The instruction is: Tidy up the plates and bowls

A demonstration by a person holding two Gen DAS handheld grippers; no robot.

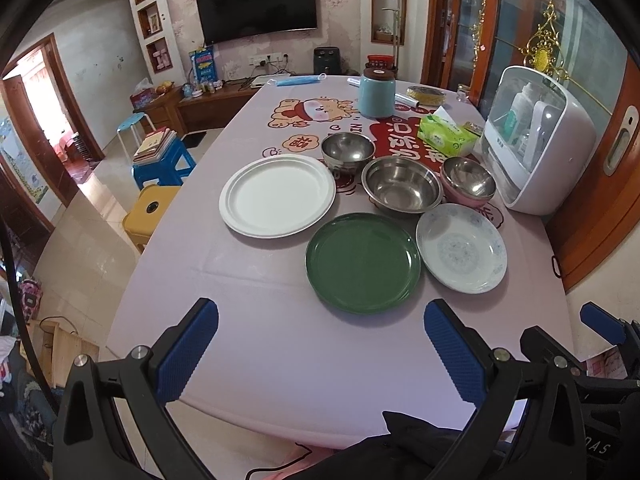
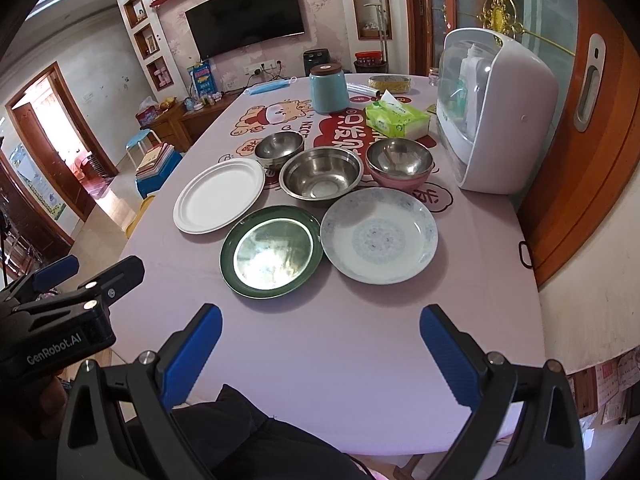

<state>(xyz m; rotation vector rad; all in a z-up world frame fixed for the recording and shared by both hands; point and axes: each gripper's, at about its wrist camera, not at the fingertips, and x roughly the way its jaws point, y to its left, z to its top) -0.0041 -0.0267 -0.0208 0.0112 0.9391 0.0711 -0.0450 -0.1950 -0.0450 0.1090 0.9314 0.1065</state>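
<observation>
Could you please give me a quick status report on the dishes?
Left gripper and right gripper open, empty. Three plates, three bowls unstacked. Nothing blocking.

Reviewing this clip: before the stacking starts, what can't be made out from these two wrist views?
- White cabinet contents: blurred behind its cloudy door, both views.
- Green plate surface: washed out by glare, right wrist view.
- Table near edge: hidden behind the left gripper and dark clothing.
- Tablecloth print: partly covered by the steel bowl.
- Right gripper: cut off at the right edge of the left wrist view.
</observation>
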